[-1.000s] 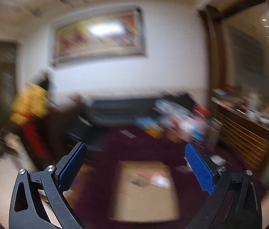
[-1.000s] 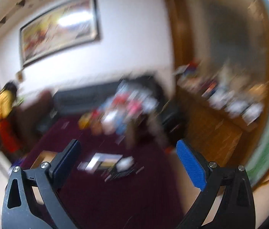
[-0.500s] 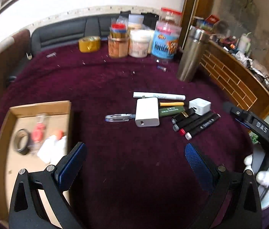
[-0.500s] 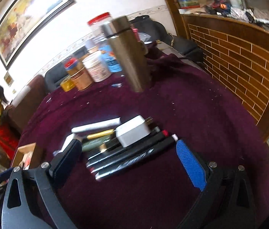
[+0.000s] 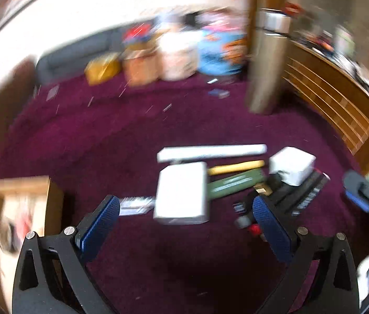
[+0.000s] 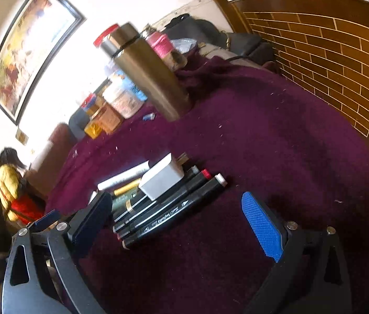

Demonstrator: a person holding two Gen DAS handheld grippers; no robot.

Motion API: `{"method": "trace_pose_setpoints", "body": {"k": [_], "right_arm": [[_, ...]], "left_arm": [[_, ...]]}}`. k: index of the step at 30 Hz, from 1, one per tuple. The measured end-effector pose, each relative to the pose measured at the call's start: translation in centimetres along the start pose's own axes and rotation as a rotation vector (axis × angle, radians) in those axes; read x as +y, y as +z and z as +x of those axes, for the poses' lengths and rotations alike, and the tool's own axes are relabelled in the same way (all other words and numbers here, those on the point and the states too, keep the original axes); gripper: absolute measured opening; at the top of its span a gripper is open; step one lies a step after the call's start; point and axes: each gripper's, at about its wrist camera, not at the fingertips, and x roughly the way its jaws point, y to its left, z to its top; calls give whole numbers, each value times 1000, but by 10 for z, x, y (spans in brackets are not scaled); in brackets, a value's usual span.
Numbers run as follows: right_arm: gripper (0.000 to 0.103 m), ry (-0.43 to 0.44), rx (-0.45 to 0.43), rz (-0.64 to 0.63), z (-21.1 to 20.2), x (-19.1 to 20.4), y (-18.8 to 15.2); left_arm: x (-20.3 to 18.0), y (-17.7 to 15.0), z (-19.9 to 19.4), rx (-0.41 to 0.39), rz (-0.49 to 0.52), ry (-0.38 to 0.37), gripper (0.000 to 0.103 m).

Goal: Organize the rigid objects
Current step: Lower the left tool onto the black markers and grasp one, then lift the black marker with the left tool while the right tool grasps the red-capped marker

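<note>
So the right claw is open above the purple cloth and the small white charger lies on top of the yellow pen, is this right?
Not quite. In the right wrist view the small white charger lies on the black markers, not on the yellow pen, which sits beside it. The right claw is indeed open above the purple cloth.

My table [image 6: 276, 136] wears a purple cloth, specked with pale crumbs. Near me lies a tight cluster: black markers [image 6: 174, 209] side by side, a white charger [image 6: 162, 178] resting across their far ends, a white tube [image 5: 210, 151], a yellow pen [image 5: 235, 167], a green pen [image 5: 232, 184] and a white box [image 5: 181, 192], all touching or just beside one another. A cardboard tray [image 5: 19, 185] sits well apart at the left edge. At the far side stand a steel flask [image 6: 147, 73] and a row of jars [image 5: 176, 55]; their labels are blurred.
</note>
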Motion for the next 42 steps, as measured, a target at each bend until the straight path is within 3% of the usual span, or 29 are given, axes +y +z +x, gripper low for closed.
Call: {"method": "trace_pose_setpoints", "body": {"k": [5, 8, 9, 11, 13, 15, 19, 21, 25, 30, 35, 36, 39, 41, 42], "right_arm": [[100, -3, -10, 44, 0, -7, 4], [100, -16, -23, 77, -4, -15, 5], [100, -19, -27, 78, -5, -16, 5], [100, -26, -28, 72, -6, -17, 2], [100, -31, -18, 72, -4, -19, -1], [100, -34, -3, 78, -1, -21, -5], [100, -38, 34, 66, 4, -22, -10], [101, -49, 66, 47, 11, -20, -12], [101, -41, 63, 4, 2, -7, -14], [101, -1, 59, -55, -36, 20, -24], [101, -93, -18, -196, -90, 43, -33], [101, -102, -22, -213, -98, 45, -34], [101, -112, -6, -256, -110, 50, -44], [101, -127, 26, -281, -108, 51, -53], [101, -134, 38, -287, -106, 51, -57]], "left_arm": [[-58, 8, 22, 27, 187, -122, 99], [-88, 3, 49, 68, 310, -105, 102], [-95, 0, 50, 42, 331, -153, 101], [-105, -8, 55, 98, 373, -138, 93], [-105, -16, 44, 81, 365, -180, 62], [-104, -26, 28, 97, 373, -217, 57], [-70, -55, -7, 162, 288, -315, 56], [-50, -69, -24, 174, 239, -315, 50], [-4, -82, -52, 132, 98, -315, 53], [15, -86, -52, 139, -2, -279, 54], [20, -92, -48, 147, -8, -307, 57], [17, -93, -50, 149, 7, -302, 62], [5, -103, -48, 181, 81, -290, 63], [-6, -113, -50, 190, 136, -251, 46], [-8, -116, -55, 180, 151, -248, 22]]}}
